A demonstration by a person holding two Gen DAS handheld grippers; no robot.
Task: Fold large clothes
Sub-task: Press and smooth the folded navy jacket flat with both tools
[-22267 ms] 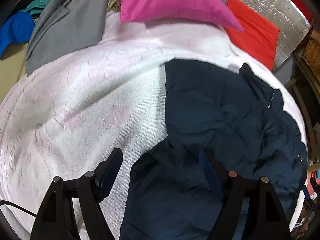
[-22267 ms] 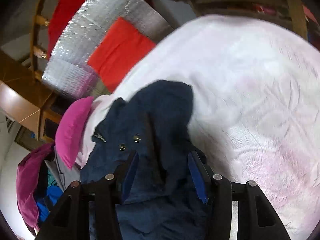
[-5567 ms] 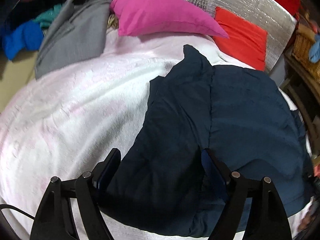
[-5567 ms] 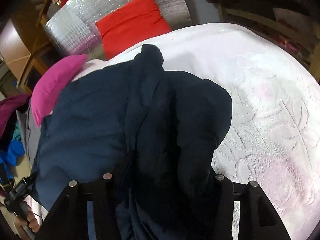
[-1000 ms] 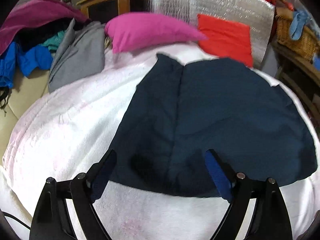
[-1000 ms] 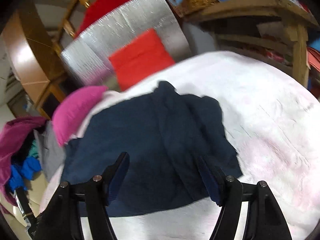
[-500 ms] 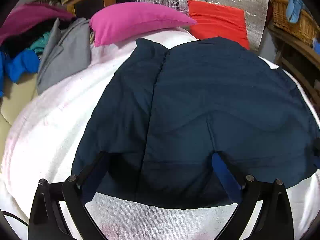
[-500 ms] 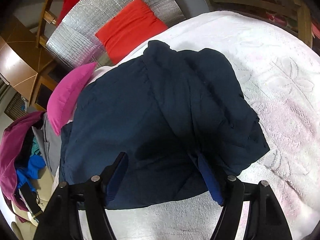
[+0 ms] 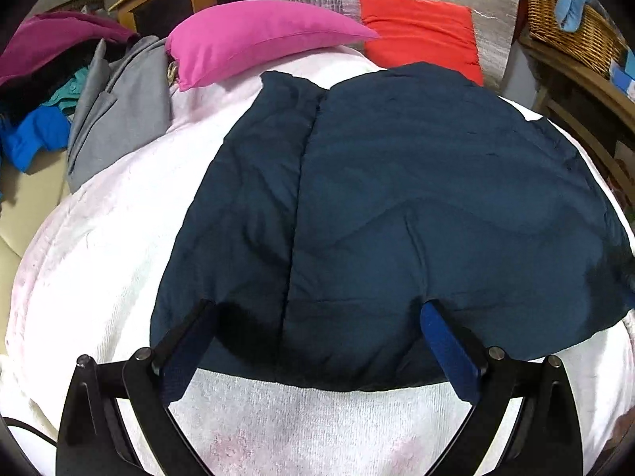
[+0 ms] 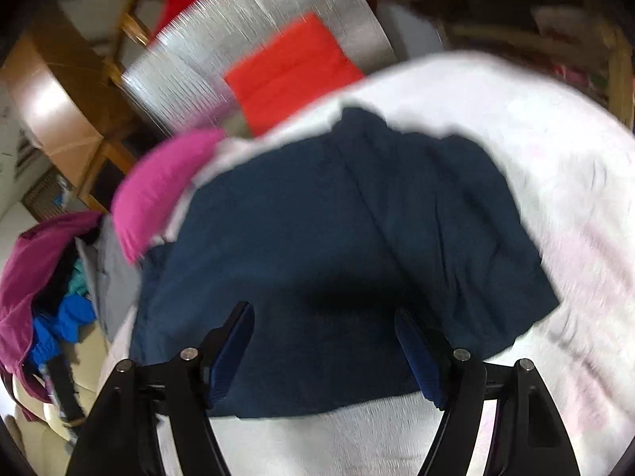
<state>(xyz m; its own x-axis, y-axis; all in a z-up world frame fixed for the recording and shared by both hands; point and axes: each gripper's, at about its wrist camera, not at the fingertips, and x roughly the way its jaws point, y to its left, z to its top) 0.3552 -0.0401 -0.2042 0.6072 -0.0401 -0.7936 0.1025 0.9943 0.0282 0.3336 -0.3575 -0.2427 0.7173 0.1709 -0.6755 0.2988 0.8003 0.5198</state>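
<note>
White, pink-flecked bedspread point(image 9: 99, 261) with a half-folded navy quilted jacket point(image 9: 397, 206) lying flat across its middle, collar end toward the head of the bed.
Both claws hover spread and empty over the jacket's near hem: the left gripper point(image 9: 317, 313), whose jaws have just been opening, straddles the hem with cloth between but unpinched; the right gripper point(image 10: 323, 317) likewise. To fold well, I'd pinch both hem corners evenly, then carry them together toward the collar. The left view is sharp and shows the seam, magenta pillow point(image 9: 258, 35), red cushion point(image 9: 420, 27) and wicker basket point(image 9: 571, 27); the blurred right view alone shows the jacket's right edge.
</note>
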